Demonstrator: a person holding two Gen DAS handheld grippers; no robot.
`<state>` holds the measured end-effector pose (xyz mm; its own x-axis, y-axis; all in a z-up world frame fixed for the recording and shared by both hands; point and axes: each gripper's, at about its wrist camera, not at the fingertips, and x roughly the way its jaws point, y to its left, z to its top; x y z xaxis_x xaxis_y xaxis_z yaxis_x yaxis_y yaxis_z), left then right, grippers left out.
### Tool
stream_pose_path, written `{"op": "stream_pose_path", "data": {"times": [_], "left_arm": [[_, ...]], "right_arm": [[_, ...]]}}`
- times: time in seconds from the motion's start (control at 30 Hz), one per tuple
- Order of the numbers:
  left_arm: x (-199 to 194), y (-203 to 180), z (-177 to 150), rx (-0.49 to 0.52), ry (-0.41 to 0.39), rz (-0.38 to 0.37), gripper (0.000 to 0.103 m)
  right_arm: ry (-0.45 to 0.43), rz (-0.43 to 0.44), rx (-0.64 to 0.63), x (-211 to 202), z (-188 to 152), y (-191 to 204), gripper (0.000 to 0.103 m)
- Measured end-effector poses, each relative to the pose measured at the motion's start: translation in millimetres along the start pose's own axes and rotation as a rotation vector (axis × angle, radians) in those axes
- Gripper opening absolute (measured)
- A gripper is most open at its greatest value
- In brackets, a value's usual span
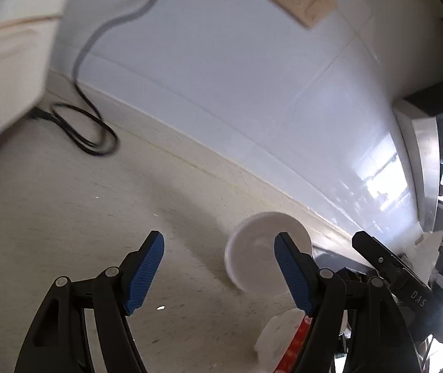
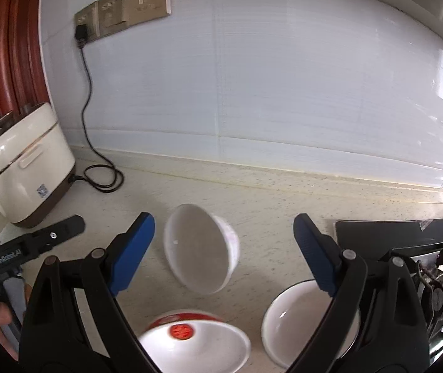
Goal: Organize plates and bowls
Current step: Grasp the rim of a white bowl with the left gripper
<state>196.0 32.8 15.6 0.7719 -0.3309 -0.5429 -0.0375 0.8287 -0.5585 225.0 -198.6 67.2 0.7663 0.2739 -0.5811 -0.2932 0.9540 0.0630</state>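
Both grippers' jaws gape wide and empty: right gripper (image 2: 224, 227) frames a tipped white bowl (image 2: 201, 248) on the tabletop (image 2: 283, 192), 2 more bowls nearer, while left gripper (image 1: 218, 245) hovers beside it.

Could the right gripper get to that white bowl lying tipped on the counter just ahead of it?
Probably yes. The right gripper stands open and empty, and the tipped white bowl lies ahead of its blue pads with only bare counter around it. The red-marked bowl and plain bowl sit nearer, beside the path.
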Motion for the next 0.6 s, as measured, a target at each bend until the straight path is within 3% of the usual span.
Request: {"op": "stream_pose_path", "data": {"times": [0.17,0.3,0.5,0.6], "left_arm": [[45.1,-2.2,-3.1,-0.004,0.070,-0.051,0.073],[66.6,-2.0,-5.5,0.029,0.108,-0.084,0.067],[92.2,1.7,-13.0,0.061,0.158,-0.101,0.056],[97.8,6.0,-16.8,0.052,0.179,-0.092,0.055]], "right_arm": [[0.035,0.010,-0.007,13.7,-7.0,-13.4,0.092],[0.049,-0.021,-0.051,20.1,-12.8,-12.7,0.092],[0.081,0.029,-0.034,26.6,-20.5,-16.5,0.091],[0.103,0.032,-0.045,35.1,-24.1,-11.5,0.080]]}}
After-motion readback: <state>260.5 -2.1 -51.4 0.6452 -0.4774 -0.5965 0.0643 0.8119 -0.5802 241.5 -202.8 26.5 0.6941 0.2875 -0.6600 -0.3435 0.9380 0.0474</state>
